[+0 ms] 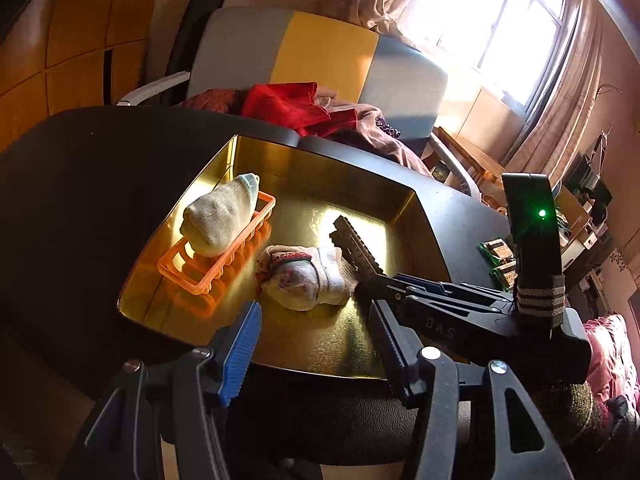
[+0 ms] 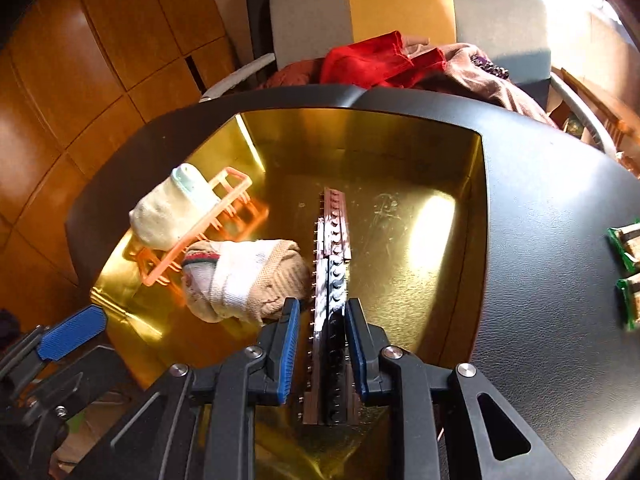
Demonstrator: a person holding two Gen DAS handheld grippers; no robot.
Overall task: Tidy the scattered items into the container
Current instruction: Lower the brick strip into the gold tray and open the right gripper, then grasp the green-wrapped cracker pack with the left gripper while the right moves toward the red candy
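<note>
One gold tray (image 1: 224,168) sits on a black table (image 1: 80,184) before a chair (image 1: 320,52).

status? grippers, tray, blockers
Left gripper open, empty. Right gripper straddling the long strip in the gold tray, grip unclear. Green packets outside on the table.

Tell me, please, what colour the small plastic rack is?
Orange rack; clearest in the left wrist view.

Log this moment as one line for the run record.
left tongs open, over gold tray | right tongs around comb strip, not clamped | two socks, orange rack in tray | green packets still on table
</note>
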